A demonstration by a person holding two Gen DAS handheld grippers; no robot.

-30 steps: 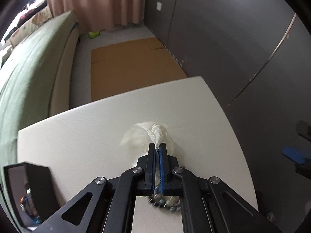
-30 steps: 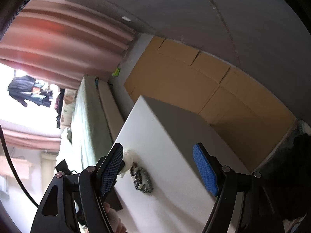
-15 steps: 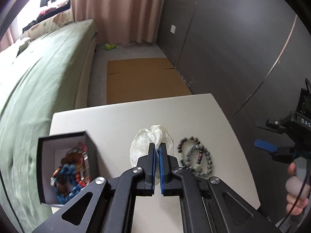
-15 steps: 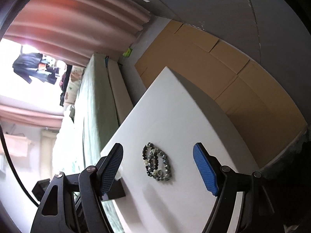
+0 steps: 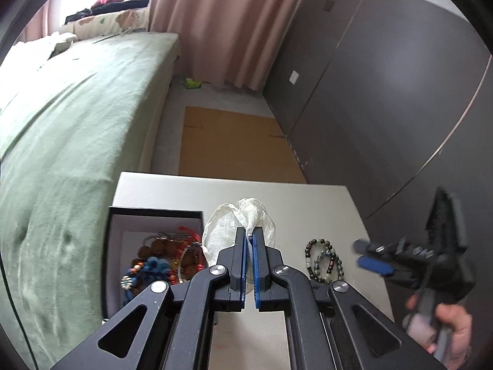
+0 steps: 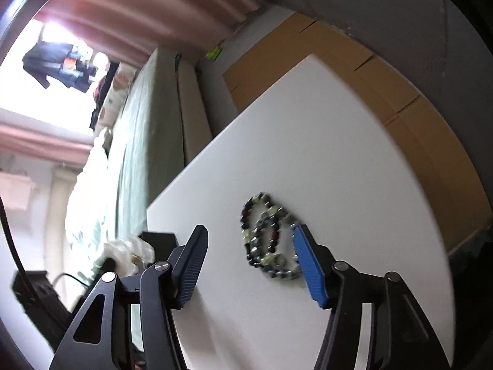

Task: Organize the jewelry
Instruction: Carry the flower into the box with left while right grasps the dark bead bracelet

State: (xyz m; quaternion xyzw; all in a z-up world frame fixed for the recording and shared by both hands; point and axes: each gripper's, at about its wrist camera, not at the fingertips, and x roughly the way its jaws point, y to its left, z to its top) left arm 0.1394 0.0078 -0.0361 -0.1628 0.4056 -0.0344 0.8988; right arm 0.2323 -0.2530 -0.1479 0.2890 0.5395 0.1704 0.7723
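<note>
Left wrist view: I read my left gripper [image 5: 250, 240] as clenched on the gathered neck of a white translucent mesh drawstring pouch [image 5: 238, 225], which hangs above the white rectangular tabletop [image 5: 308, 203]. Directly left of the pouch sits an open black square jewelry box with a pale lining [image 5: 154, 215], holding a mixed heap of blue, orange and red beaded strands [image 5: 160, 262]. To the right of the pouch lie the dark and pale green beaded bracelets [image 5: 323, 260], looped together flat on the tabletop. My right gripper [image 5: 369, 257] appears at the right edge, its blue pads just beside those bracelets. In the right wrist view, the right gripper [image 6: 249, 266] is released with its jaws spread wide, and the beaded bracelets [image 6: 268, 237] lie ahead between the fingers, closer to the right-hand blue pad [image 6: 308, 265], which overlaps their edge in the frame; I cannot tell whether it touches them. The looped pile runs lengthwise roughly along the finger direction, away from the camera. I judge the right hand to be the nearer one for the pickup, and the closing stroke should cross the pile's short axis. Blur in this view limits finer detail.
</note>
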